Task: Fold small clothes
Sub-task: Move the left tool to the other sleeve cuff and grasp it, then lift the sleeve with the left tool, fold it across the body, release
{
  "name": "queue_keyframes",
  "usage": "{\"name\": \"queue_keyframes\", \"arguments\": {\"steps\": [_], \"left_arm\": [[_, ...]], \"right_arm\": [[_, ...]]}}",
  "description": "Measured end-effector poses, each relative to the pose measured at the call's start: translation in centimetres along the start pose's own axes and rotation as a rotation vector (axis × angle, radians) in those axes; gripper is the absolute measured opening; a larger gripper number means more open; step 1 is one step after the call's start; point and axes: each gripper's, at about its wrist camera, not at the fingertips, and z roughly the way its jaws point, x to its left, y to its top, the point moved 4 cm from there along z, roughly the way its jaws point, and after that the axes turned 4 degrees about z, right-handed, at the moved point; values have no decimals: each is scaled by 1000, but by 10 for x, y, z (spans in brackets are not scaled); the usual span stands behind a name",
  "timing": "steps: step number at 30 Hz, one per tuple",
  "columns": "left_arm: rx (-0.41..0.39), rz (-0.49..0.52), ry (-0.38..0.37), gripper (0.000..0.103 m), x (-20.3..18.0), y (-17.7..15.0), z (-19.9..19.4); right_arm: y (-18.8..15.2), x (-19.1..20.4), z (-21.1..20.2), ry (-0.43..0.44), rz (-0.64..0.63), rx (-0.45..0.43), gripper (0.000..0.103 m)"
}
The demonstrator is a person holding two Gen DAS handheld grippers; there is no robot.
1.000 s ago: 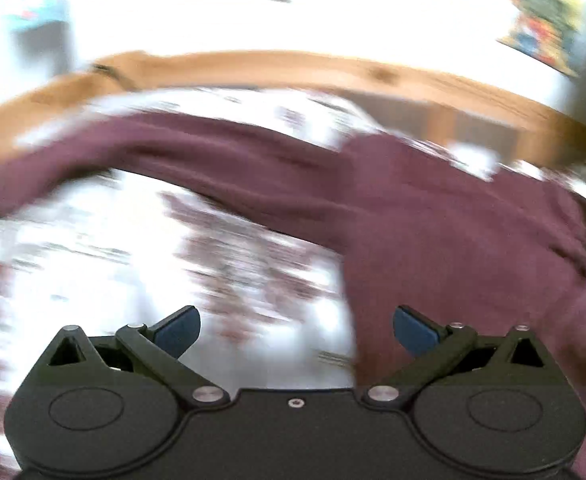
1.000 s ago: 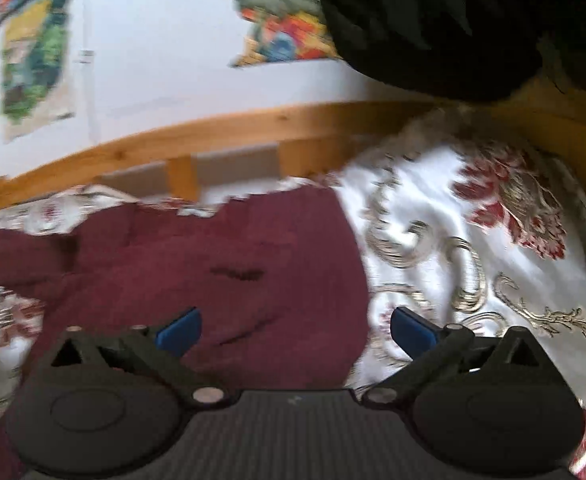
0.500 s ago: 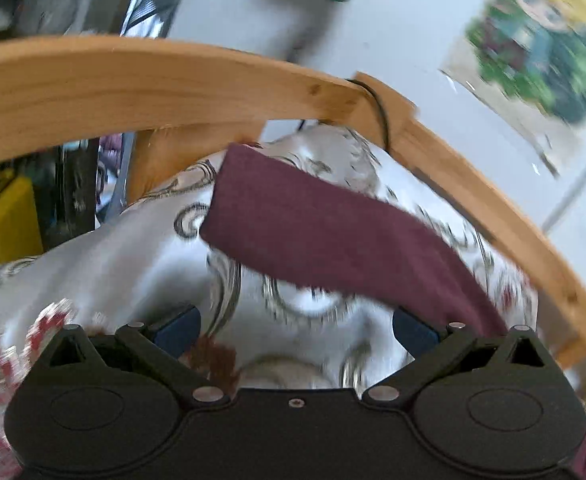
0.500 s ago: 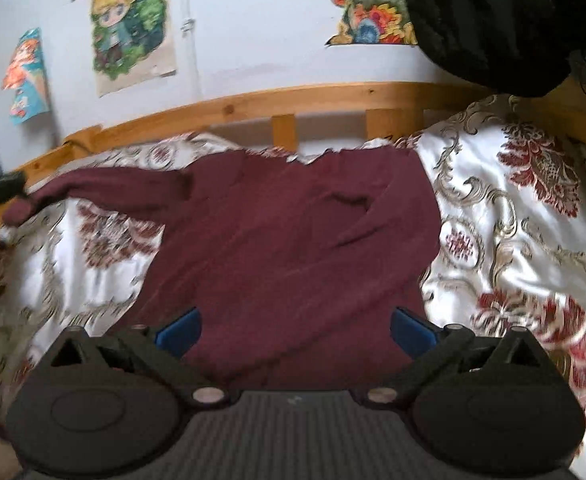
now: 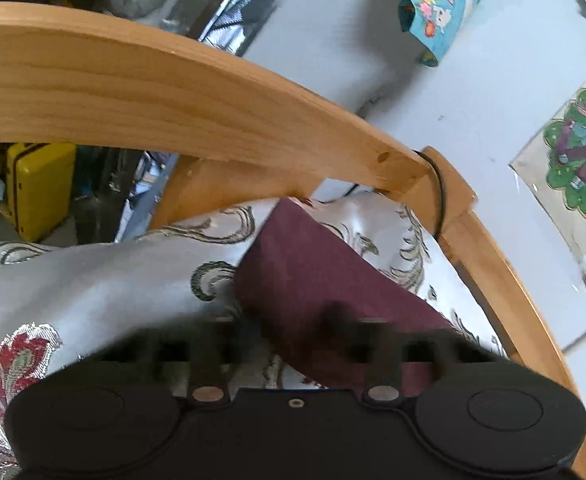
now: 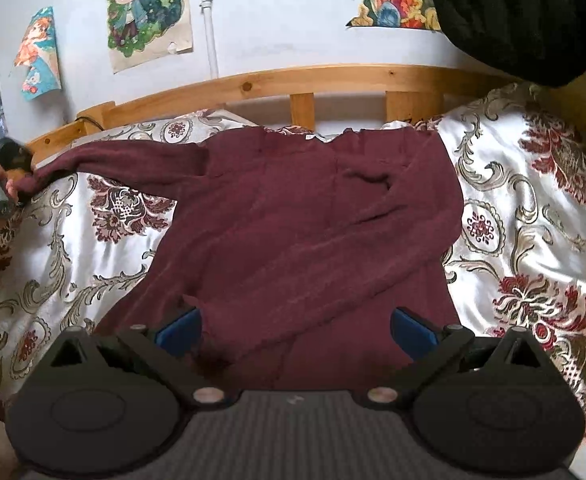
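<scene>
A maroon sweater (image 6: 305, 216) lies spread on the patterned white bedspread (image 6: 533, 208), one sleeve folded across its body. The other sleeve (image 6: 125, 156) stretches left to my left gripper (image 6: 13, 168), seen far left in a hand. In the left wrist view the sleeve cuff (image 5: 309, 268) lies right in front of my left gripper (image 5: 297, 340), whose fingers are blurred by motion. My right gripper (image 6: 295, 326) is open and hovers empty over the sweater's lower body.
A wooden bed rail (image 5: 173, 92) curves close ahead of the left gripper and runs along the wall (image 6: 313, 76). A black garment (image 6: 513, 12) hangs at top right. A yellow case (image 5: 37, 188) stands beyond the rail.
The left gripper has moved down onto the sleeve cuff near the bed's corner, and its fingers are now smeared by motion. The right gripper has pulled back a little, showing more of the sweater.
</scene>
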Motion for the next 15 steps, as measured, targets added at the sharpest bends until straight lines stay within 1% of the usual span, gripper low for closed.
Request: {"name": "queue_keyframes", "arguments": {"steps": [3, 5, 7, 12, 15], "left_arm": [[-49, -2, -7, 4, 1, 2, -6], [-99, 43, -33, 4, -6, 8, -15], [-155, 117, -80, 3, -18, 17, -27], [-270, 275, -251, 3, -56, 48, -62], [-300, 413, -392, 3, -86, 53, -85]], "right_arm": [[1, 0, -1, 8, 3, -7, 103], [2, 2, -2, 14, -5, -15, 103], [3, 4, -3, 18, -12, -23, 103], [5, 6, -6, 23, -8, -39, 103], [6, 5, -7, 24, -5, -48, 103]]}}
